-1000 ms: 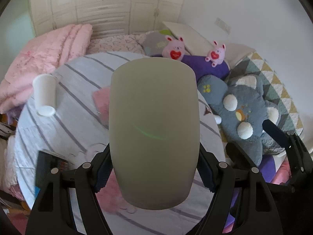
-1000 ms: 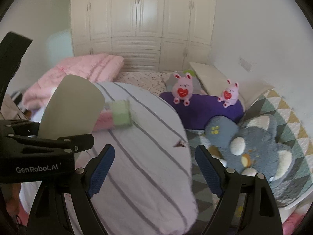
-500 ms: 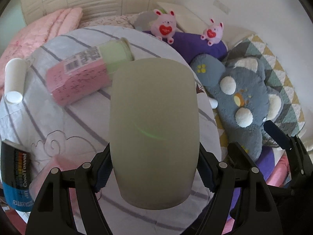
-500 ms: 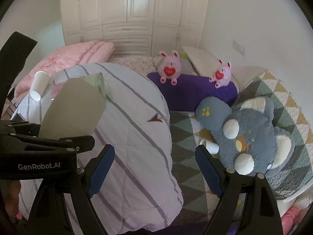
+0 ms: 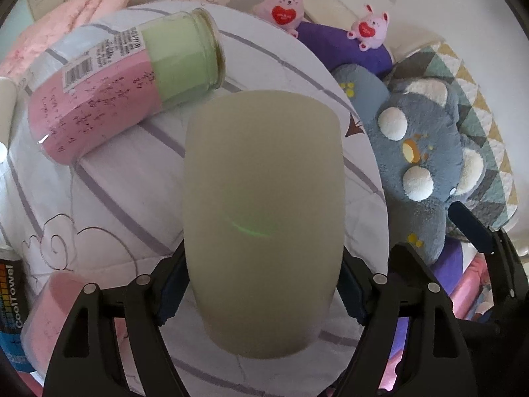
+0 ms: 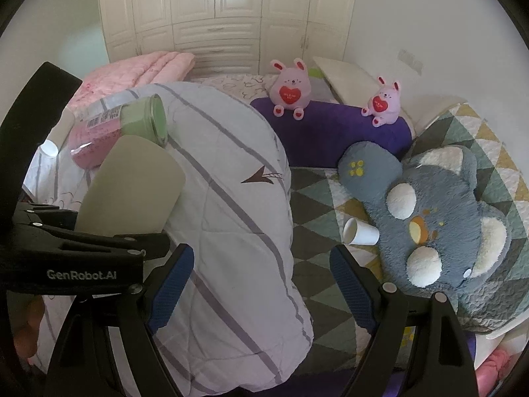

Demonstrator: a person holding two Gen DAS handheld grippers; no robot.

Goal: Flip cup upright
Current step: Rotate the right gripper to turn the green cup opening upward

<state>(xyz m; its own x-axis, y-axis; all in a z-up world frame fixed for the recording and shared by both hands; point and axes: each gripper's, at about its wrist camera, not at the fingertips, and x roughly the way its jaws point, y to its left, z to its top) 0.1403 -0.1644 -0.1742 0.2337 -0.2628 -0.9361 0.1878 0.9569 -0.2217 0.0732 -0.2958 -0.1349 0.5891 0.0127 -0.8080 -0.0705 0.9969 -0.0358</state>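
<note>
My left gripper point(image 5: 261, 294) is shut on a grey-green cup point(image 5: 263, 215), base pointing away from the camera, held just above the striped white quilt point(image 5: 115, 198). The same cup point(image 6: 129, 187) shows in the right wrist view, at the left, clamped in the left gripper. My right gripper point(image 6: 261, 284) is open and empty over the quilt's edge point(image 6: 238, 231). A white paper cup point(image 6: 360, 231) lies on its side on the triangle-patterned blanket point(image 6: 314, 198).
A pink and green jar point(image 5: 122, 79) lies on its side on the quilt, also seen in the right wrist view point(image 6: 115, 125). A grey plush toy point(image 6: 439, 221), two pink bunnies point(image 6: 291, 89) and a purple bolster point(image 6: 330, 132) sit at the right. A blue towel pack point(image 5: 11, 304) lies at the left.
The left gripper with the cup has come down and forward toward the quilt; the jar looms larger. The right gripper has tilted down, bringing the fallen paper cup into view.
</note>
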